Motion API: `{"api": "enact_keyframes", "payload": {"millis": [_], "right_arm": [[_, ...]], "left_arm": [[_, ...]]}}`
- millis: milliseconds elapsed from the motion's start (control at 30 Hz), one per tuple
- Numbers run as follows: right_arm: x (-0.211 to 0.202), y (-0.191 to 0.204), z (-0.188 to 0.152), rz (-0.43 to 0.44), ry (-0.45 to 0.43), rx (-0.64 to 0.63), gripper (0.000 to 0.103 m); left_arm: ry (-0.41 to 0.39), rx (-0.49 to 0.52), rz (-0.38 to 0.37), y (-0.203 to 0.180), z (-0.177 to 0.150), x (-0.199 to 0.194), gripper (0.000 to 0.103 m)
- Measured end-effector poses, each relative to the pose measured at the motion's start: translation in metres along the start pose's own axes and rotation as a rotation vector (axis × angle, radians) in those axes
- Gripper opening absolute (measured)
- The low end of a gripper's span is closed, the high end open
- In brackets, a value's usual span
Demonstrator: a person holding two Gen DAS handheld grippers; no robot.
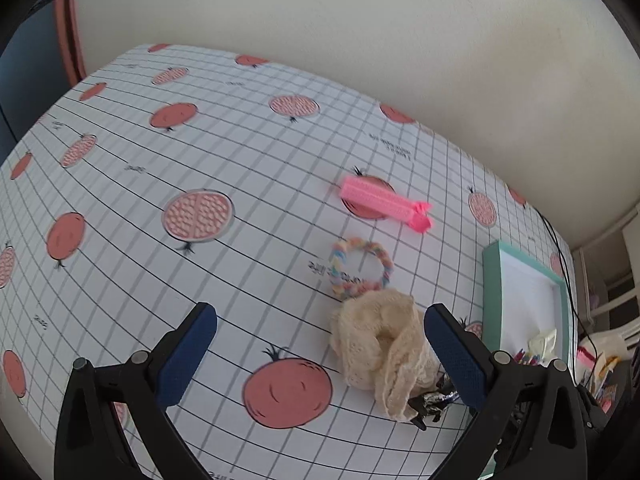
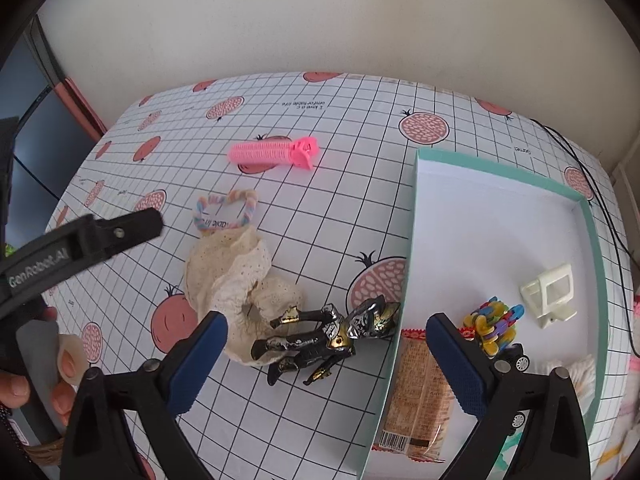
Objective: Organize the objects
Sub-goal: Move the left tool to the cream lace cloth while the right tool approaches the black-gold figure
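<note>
- Left wrist view: the left gripper [image 1: 320,354] hangs over the grid-and-pomegranate tablecloth [image 1: 168,168] with its blue-padded fingers [image 1: 188,356] spread wide and nothing between them.
- Just ahead, nearer the right pad, lies the crumpled cream lace scrunchie [image 1: 380,344]. The braided pastel hair tie [image 1: 360,266] touches its far edge, and the pink ribbed hair-roller clip [image 1: 386,202] sits well beyond.
- The clip's long axis slants across the cloth, its clamp end pointing right toward the shallow mint-rimmed white tray [image 1: 490,276].
- Only part of the black-and-silver action figure [image 1: 434,398] shows, tucked under the scrunchie's near edge.
- Right wrist view: the right gripper [image 2: 326,364] is likewise opened wide and empty. It straddles the tray's [image 2: 412,208] left wall, probably lined up for the figure [image 2: 320,340].
- The figure lies on its back just outside that wall, its head toward the tray, its legs resting on the scrunchie [image 2: 236,276]. Its long axis runs roughly left to right.
- Already in the tray: a wrapped snack bar [image 2: 416,392], a knot of coloured plastic links [image 2: 494,322], a black toy car [image 2: 516,360] and a small cream plastic piece [image 2: 550,294]. Evidently the tray is the collecting spot.
- Four loose items remain on the cloth, so the sorting seems about half done.
</note>
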State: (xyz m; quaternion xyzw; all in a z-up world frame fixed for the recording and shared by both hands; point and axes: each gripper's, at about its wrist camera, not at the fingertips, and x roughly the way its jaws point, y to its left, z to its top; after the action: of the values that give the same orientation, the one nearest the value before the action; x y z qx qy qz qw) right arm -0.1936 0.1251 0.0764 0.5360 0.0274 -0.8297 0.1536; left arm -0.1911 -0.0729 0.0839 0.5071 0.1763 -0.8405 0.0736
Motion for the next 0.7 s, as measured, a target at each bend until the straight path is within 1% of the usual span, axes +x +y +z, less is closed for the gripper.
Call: {"api": "enact_keyframes", "payload": {"millis": [133,333,433,533,600,667,700], "right_arm": [[0.002,-0.003,-0.002,-0.005,0.008,-0.003,0.098],[0.004,-0.005,-0.003,-0.004,0.019,-0.006,0.098],[0.005,-0.005,-0.005,-0.009,0.023,-0.017,0.098],[0.005,-0.005,-0.006,-0.015,0.027,-0.02,0.097],[0.006,-0.005,-0.006,-0.016,0.03,-0.02,0.096],[0.006,-0.005,-0.006,-0.015,0.03,-0.017,0.095],[0.006,-0.005,-0.006,-0.015,0.03,-0.013,0.095]], "left_arm": [[0.063,0.027,-0.017,-0.013,-0.009,0.02,0.103],[0.115,0.059,-0.012,-0.025,-0.02,0.036,0.102],[0.145,0.063,-0.017,-0.028,-0.024,0.044,0.094],[0.165,0.068,-0.007,-0.031,-0.029,0.05,0.078],[0.175,0.049,-0.005,-0.03,-0.032,0.054,0.072],[0.185,0.044,-0.01,-0.03,-0.034,0.056,0.058],[0.185,0.042,-0.012,-0.03,-0.034,0.056,0.056]]}}
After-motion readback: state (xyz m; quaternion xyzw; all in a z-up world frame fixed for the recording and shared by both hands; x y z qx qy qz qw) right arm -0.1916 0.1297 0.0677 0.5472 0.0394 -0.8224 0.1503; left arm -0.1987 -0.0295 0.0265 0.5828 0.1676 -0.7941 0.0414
